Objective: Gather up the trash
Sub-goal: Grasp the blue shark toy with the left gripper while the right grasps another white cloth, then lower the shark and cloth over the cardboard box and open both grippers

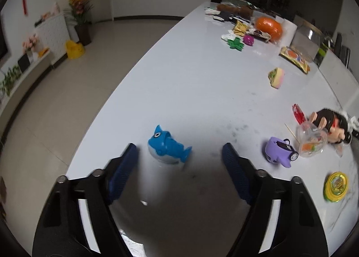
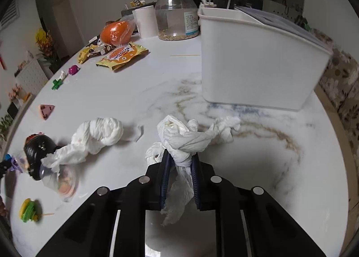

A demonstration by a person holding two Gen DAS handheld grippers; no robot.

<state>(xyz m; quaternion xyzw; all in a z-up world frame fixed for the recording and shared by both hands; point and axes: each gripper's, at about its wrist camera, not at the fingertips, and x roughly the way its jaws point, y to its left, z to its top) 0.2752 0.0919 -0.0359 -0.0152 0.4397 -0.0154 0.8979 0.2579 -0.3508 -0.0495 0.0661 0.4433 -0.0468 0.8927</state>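
Note:
My right gripper (image 2: 180, 156) is shut on a crumpled white tissue (image 2: 186, 138), whose twisted end trails right across the marble table (image 2: 258, 145). A second tissue wad (image 2: 98, 136) lies to its left. A white bin (image 2: 258, 66) stands beyond, at the back right. In the left wrist view my left gripper (image 1: 179, 147) stands open just over the table (image 1: 190, 77). A blue shark toy (image 1: 166, 145) sits between its fingertips, nearer the left finger (image 1: 125, 167), with no pad pressing on it.
Right of the left gripper lie a purple toy car (image 1: 280, 150), a clear plastic cup (image 1: 311, 142), a doll (image 1: 332, 124), a red wrapper (image 1: 299, 114) and a yellow-green lid (image 1: 336, 186). A yellow snack bag (image 2: 122, 55), an orange bag (image 2: 115, 33) and a jar (image 2: 175, 15) stand farther back.

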